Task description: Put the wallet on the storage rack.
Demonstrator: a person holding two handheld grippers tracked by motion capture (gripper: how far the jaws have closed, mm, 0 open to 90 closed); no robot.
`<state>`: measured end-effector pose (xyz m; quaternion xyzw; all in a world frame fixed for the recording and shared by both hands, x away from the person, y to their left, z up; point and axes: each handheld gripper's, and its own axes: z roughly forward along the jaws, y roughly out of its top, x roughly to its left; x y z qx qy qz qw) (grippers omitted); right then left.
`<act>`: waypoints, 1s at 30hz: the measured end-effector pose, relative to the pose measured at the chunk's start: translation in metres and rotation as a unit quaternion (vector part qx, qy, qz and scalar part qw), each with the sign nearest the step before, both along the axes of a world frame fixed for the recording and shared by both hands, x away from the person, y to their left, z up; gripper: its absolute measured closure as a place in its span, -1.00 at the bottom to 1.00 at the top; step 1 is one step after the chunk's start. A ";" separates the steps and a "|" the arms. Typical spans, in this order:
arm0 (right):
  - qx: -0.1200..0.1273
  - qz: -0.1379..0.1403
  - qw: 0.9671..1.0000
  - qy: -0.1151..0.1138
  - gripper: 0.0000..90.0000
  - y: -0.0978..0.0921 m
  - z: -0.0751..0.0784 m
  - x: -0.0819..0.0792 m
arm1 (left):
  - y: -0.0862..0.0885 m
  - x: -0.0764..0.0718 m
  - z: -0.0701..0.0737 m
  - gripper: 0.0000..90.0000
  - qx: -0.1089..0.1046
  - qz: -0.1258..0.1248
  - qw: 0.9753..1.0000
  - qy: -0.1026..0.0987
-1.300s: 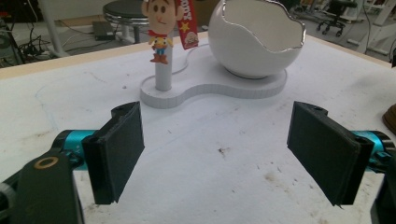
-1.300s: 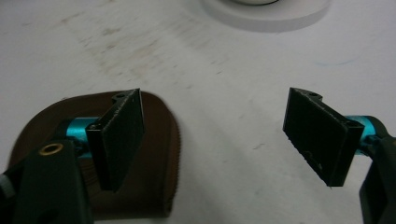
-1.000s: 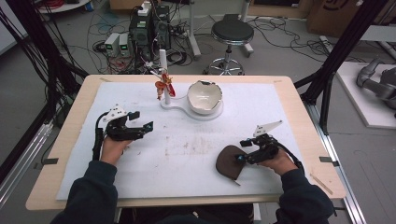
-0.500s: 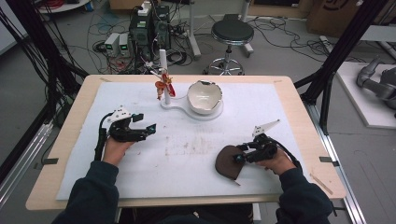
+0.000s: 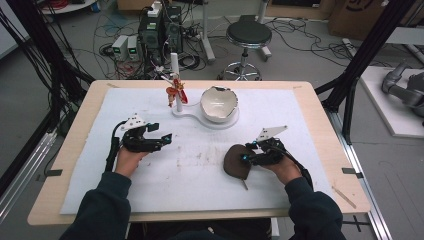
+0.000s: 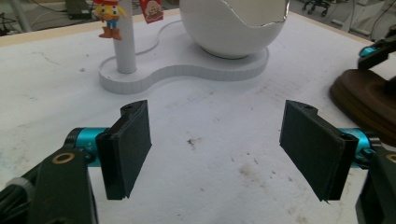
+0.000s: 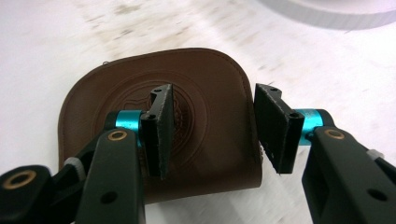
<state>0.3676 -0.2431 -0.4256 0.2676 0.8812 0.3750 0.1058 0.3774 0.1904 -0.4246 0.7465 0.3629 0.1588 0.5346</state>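
I work in a robotics lab or test workshop. My wooden table point(image 5: 320, 125) carries a white mat point(image 5: 300, 120) and stands inside a black metal frame point(image 5: 367, 55). Behind it, computer towers point(image 5: 160, 30), power units point(image 5: 125, 47) and loose cables point(image 5: 60, 55) cover the grey floor beside a round stool point(image 5: 248, 35). A grey robot arm point(image 5: 405, 90) lies at the right.

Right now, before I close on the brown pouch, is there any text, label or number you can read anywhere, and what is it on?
No text can be read.
Brown pouch: round embossed emblem under the right claw, too blurred to read.
Red tag by the white post: a printed picture, any lettering too small.
Cardboard box on the floor: dark marking, cut off, unreadable.
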 end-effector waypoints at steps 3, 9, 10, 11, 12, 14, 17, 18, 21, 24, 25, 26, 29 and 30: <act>-0.003 -0.012 1.000 -0.012 0.13 0.005 0.000 0.002 | -0.007 0.000 0.001 -0.45 -0.012 -0.015 1.000 0.011; 0.000 -0.007 1.000 -0.022 0.14 0.005 0.002 0.000 | -0.033 0.004 0.000 -0.45 -0.034 -0.061 0.997 0.036; 0.002 -0.004 1.000 -0.027 0.16 0.005 0.003 -0.001 | -0.039 0.005 0.000 -0.45 -0.034 -0.069 0.996 0.040; 0.003 -0.004 1.000 -0.031 0.20 0.005 0.004 -0.002 | -0.044 0.005 -0.001 -0.45 -0.036 -0.073 0.996 0.044; 0.003 -0.001 0.999 -0.037 0.21 0.004 0.004 -0.002 | -0.051 0.005 -0.002 -0.40 -0.037 -0.084 0.995 0.050; 0.003 0.005 0.999 -0.044 0.25 0.004 0.005 -0.003 | -0.060 0.005 -0.004 -0.35 -0.031 -0.095 0.993 0.059; 0.008 0.008 0.999 -0.044 0.27 0.003 0.006 -0.003 | -0.069 0.004 -0.006 -0.35 -0.023 -0.107 0.992 0.067; 0.009 0.009 0.999 -0.045 0.28 0.002 0.006 -0.003 | -0.072 0.004 -0.006 -0.34 -0.023 -0.113 0.991 0.070; 0.015 0.012 0.999 -0.047 0.31 0.002 0.008 -0.004 | -0.081 0.003 -0.007 -0.33 -0.017 -0.131 0.988 0.075; 0.018 0.018 0.998 -0.057 0.40 0.001 0.010 -0.006 | -0.095 0.003 -0.011 -0.31 -0.013 -0.151 0.985 0.082; 0.018 0.022 0.998 -0.063 0.40 0.001 0.011 -0.007 | -0.098 0.004 -0.011 -0.29 -0.012 -0.155 0.984 0.084; 0.019 0.025 0.998 -0.058 0.40 0.001 0.011 -0.008 | -0.103 0.005 -0.013 -0.29 -0.011 -0.161 0.983 0.089; 0.014 0.032 0.998 -0.061 0.41 0.003 0.010 -0.009 | -0.119 0.007 -0.016 -0.29 -0.013 -0.184 0.978 0.102; 0.015 0.035 0.997 -0.061 0.41 0.004 0.010 -0.009 | -0.123 0.007 -0.016 -0.29 -0.014 -0.190 0.976 0.104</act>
